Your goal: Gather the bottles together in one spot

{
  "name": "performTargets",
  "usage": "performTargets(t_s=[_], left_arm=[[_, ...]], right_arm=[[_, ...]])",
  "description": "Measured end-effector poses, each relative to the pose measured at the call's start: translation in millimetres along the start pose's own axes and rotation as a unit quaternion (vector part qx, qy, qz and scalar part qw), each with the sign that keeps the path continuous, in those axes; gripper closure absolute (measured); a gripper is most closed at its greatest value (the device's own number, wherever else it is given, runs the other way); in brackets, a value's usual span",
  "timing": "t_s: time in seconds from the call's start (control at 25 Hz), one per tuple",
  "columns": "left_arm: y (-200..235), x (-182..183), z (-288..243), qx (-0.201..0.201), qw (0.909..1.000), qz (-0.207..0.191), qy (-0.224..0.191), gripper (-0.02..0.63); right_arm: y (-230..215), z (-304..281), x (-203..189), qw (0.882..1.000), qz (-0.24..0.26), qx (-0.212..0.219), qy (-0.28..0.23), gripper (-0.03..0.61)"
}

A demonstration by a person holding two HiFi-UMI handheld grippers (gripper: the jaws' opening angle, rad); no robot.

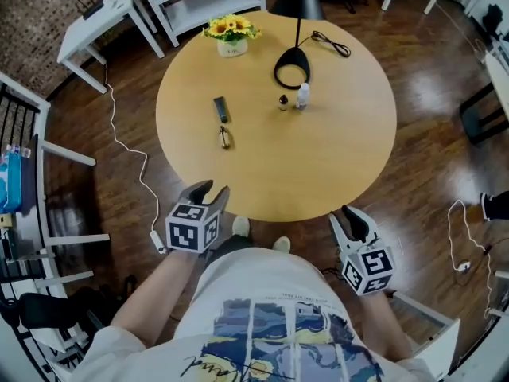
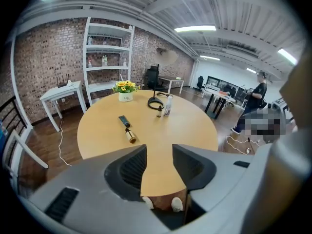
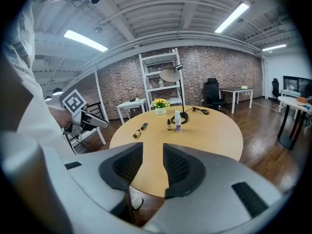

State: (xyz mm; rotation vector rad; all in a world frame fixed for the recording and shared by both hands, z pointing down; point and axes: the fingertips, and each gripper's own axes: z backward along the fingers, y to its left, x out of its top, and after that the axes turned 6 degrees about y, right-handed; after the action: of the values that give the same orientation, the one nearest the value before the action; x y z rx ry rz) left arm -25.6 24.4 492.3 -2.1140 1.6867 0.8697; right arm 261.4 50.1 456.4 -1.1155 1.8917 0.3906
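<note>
At the table's (image 1: 318, 165) near edge, left gripper (image 1: 215, 188) and right gripper (image 1: 345, 212) are hanging spread, empty; nudging risks rolling the lying bottle (image 1: 224, 137).

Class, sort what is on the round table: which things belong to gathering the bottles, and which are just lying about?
Job: white bottle, small brown bottle, lying bottle, dark tube (probably).
Lying about: flower pot, lamp, cable.

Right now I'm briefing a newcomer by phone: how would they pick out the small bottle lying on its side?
On the round wooden table, look left of the black lamp base. Two things lie there. The small bottle is the brownish, rounded one nearer the person, not the flat dark tube.
</note>
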Motion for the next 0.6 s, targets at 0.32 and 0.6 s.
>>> performTargets(t_s=[0.32,0.6], left_arm=[[56,26,-92,0.008,0.9986,0.006,0.051,0.419],[114,22,-180,0.040,0.9916,0.045,0.115,0.400]], right_arm=[[7,-11,11,0.999,-0.025,-0.027,0.000,0.423],[22,-27,23,0.998,-0.042,-0.052,0.009,0.423]])
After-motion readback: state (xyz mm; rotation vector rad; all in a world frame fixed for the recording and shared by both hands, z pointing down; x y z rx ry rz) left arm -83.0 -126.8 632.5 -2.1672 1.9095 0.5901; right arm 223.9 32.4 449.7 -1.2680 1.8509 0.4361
